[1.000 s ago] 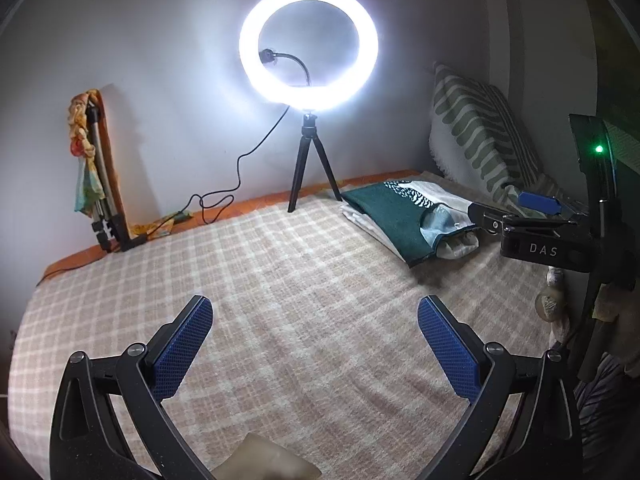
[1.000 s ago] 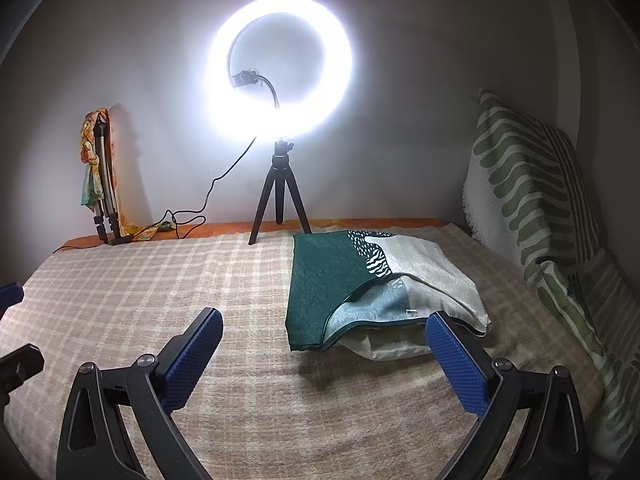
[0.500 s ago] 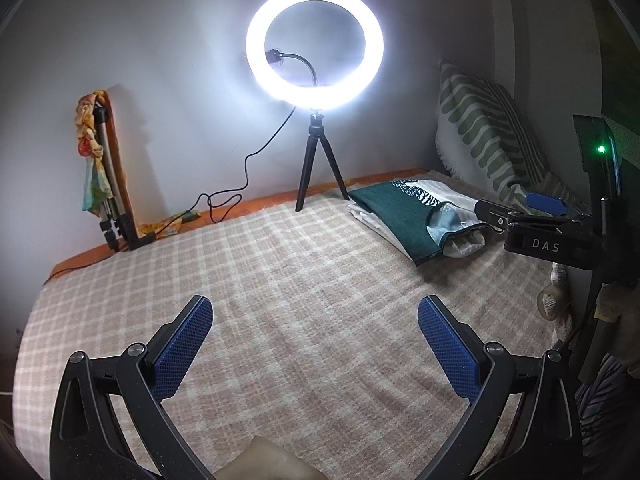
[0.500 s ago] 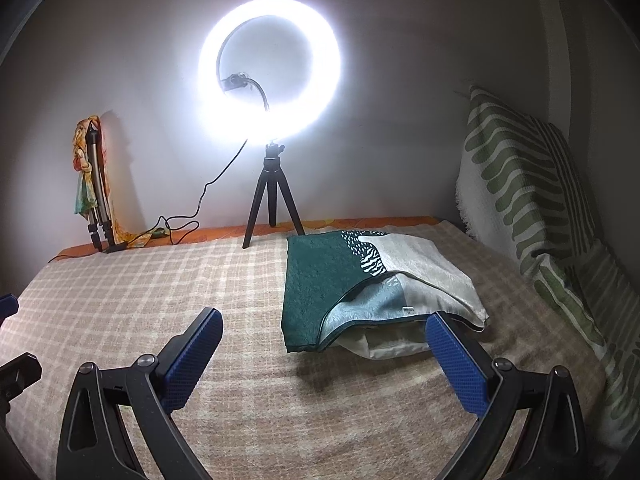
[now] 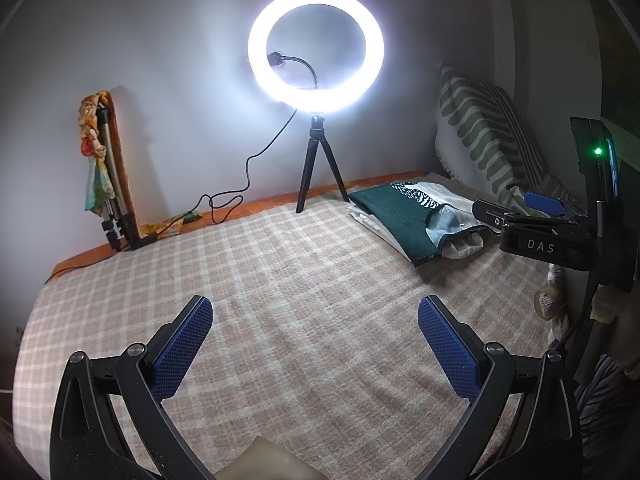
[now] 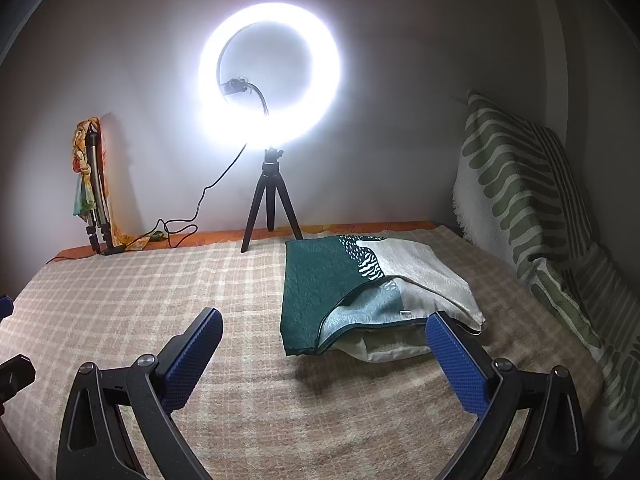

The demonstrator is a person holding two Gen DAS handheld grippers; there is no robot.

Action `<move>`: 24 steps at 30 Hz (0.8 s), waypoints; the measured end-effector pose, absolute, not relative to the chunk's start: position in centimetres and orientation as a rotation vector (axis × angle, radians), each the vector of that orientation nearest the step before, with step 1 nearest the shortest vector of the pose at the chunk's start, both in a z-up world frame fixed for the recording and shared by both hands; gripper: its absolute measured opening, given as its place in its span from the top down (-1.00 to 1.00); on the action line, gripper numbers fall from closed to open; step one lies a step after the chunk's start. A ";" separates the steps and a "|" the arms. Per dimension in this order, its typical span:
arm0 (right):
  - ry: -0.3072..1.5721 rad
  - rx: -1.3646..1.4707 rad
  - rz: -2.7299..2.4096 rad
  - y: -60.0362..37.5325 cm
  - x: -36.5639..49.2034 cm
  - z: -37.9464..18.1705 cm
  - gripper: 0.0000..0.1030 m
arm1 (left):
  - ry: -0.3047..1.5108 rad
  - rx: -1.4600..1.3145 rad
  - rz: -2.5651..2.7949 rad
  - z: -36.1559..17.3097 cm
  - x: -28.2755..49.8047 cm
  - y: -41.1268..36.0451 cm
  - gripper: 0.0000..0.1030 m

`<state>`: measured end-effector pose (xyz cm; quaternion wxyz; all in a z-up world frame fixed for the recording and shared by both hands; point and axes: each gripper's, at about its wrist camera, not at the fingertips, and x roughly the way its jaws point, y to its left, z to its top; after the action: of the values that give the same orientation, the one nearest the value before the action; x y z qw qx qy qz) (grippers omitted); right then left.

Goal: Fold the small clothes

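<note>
Clothes [image 6: 360, 300] lie stacked right of the ring light [image 6: 270, 80]; right gripper [image 6: 324, 354] and left gripper [image 5: 316, 344], both spread empty, likely approaching to pick one

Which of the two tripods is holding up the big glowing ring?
The black tripod standing open on the bed's far edge carries the ring light. The silver tripod is folded, leaning against the wall, cloth draped over it.

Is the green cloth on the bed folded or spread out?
Folded: the green cloth lies as a compact layered stack with doubled edges.
</note>
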<state>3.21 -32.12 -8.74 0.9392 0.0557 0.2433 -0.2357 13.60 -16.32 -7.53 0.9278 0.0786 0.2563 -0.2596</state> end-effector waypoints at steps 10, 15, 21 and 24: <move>0.495 0.115 -0.480 -32.1 3.2 -8.7 -0.99 | 0.525 0.161 -0.532 -7.4 13.6 -16.3 -0.99; 0.495 0.118 -0.481 -32.0 3.2 -8.7 -1.00 | 0.523 0.161 -0.531 -7.4 13.5 -16.4 -0.99; 0.494 0.117 -0.482 -32.1 3.2 -8.7 -0.99 | 0.523 0.161 -0.529 -7.4 13.5 -16.4 -0.99; 0.494 0.118 -0.481 -32.1 3.2 -8.6 -1.00 | 0.523 0.160 -0.532 -7.3 13.5 -16.3 -0.99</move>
<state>3.24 -32.08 -8.65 0.9394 0.0577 0.2422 -0.2355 13.52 -16.34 -7.35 0.9281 0.0782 0.2553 -0.2595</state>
